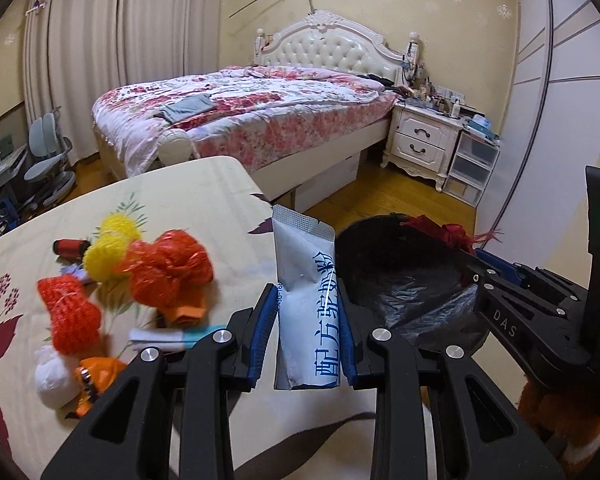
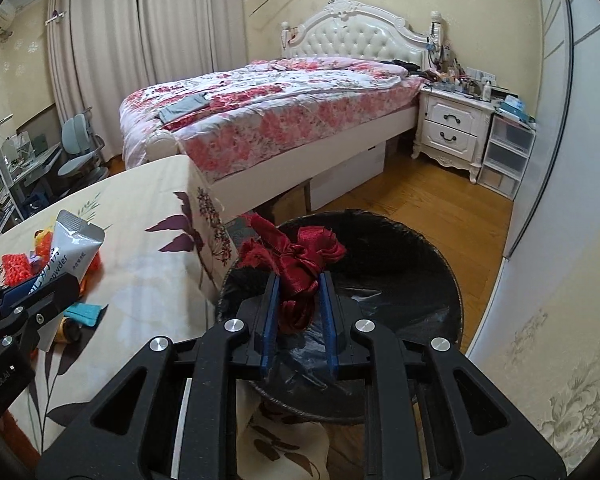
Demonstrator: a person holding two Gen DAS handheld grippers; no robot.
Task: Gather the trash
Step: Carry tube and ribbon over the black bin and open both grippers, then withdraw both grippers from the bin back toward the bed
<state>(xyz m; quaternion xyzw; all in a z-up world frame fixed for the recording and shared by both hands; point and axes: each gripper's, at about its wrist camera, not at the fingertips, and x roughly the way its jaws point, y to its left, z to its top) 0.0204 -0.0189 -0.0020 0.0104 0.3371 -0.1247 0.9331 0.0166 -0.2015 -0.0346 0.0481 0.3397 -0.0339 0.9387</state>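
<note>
My left gripper (image 1: pixel 306 294) is shut on a white sachet with blue print (image 1: pixel 306 304), held upright above the right edge of the table (image 1: pixel 204 196); the same sachet (image 2: pixel 74 250) shows at the left in the right wrist view. My right gripper (image 2: pixel 300 280) is shut on a crumpled dark red ribbon (image 2: pixel 296 256) over the open black-lined bin (image 2: pixel 400 256). In the left wrist view that ribbon (image 1: pixel 440 232) hangs above the bin (image 1: pixel 384 256), with the right gripper (image 1: pixel 476 258) reaching in from the right.
On the floral tablecloth lie orange net bags (image 1: pixel 168 268), yellow netting (image 1: pixel 112 244), a white wad (image 1: pixel 54 376), a red spool (image 1: pixel 70 248) and a teal-and-white packet (image 1: pixel 168 336). Behind stand a bed (image 1: pixel 240 116), a nightstand (image 1: pixel 424 136), plastic drawers (image 1: pixel 472 164) and a desk chair (image 1: pixel 48 160).
</note>
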